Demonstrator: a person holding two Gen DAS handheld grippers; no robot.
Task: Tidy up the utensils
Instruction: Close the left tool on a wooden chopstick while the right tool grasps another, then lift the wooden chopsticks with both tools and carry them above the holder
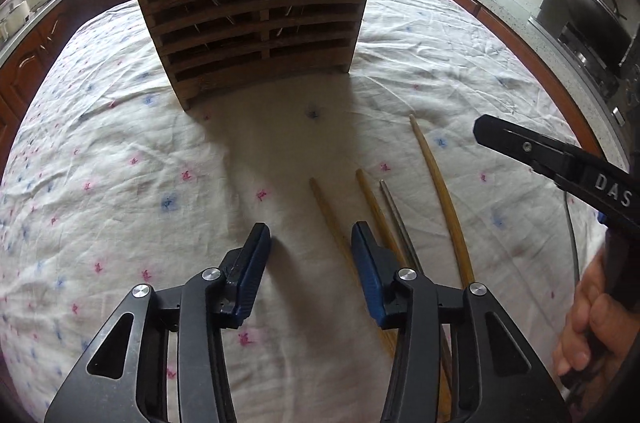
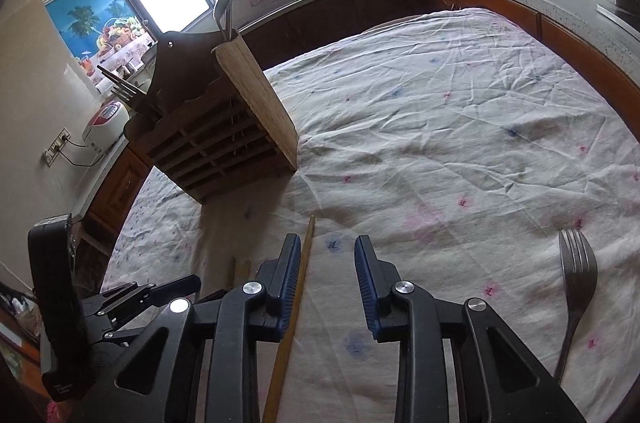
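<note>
Four chopsticks right of half-open empty left gripper, right gripper likewise beside one.

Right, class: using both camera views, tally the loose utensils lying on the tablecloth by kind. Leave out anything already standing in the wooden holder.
Wooden chopsticks: 3
Metal chopstick: 1
Fork: 1
Total: 5
</note>
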